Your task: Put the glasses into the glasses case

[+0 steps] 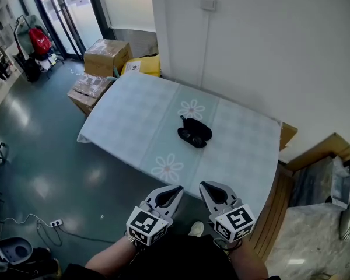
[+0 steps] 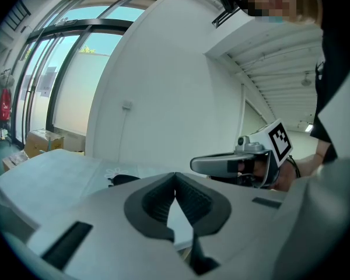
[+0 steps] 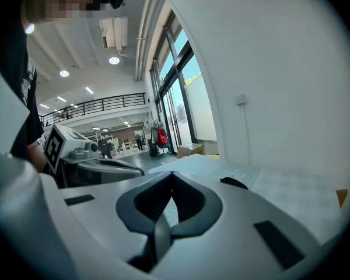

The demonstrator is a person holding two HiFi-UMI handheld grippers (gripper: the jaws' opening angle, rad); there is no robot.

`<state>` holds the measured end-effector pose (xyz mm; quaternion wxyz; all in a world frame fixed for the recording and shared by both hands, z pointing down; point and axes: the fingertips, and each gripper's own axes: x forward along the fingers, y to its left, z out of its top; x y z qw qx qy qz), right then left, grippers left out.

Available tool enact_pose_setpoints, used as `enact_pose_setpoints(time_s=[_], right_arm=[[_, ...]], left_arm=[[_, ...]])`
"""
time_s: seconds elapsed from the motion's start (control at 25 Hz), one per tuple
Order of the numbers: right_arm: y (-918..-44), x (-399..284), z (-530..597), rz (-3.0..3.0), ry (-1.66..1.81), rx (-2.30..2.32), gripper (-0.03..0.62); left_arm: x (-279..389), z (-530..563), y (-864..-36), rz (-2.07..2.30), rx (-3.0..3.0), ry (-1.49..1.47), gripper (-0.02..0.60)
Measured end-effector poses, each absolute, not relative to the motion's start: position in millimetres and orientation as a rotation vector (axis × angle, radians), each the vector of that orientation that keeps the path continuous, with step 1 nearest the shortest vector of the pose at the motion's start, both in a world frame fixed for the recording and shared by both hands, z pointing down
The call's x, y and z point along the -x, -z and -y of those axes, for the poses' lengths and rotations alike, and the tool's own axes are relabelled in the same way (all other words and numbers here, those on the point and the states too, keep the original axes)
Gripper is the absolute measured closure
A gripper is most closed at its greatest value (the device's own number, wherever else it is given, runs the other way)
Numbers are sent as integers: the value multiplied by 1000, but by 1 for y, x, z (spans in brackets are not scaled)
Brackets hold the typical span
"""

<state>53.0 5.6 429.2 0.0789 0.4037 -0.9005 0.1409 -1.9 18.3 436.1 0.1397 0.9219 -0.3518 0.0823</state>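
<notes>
Left gripper [image 1: 176, 190] and right gripper [image 1: 209, 185] sit side by side off the near table edge, both with jaws together and nothing between them. Table with pale blue checked flower-print cloth [image 1: 140, 121] ahead. Black oval glasses case [image 1: 199, 128] mid-table, dark glasses [image 1: 190, 138] touching its near side; in or beside, can't tell.
</notes>
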Motion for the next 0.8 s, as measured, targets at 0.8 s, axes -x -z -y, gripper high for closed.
enact_pose_setpoints(time_s=[0.8], right_arm=[[-431,-74,-33,2713,-421,-1186,572]], left_arm=[[-19,-42,-437,1037,-2670,-226,555]])
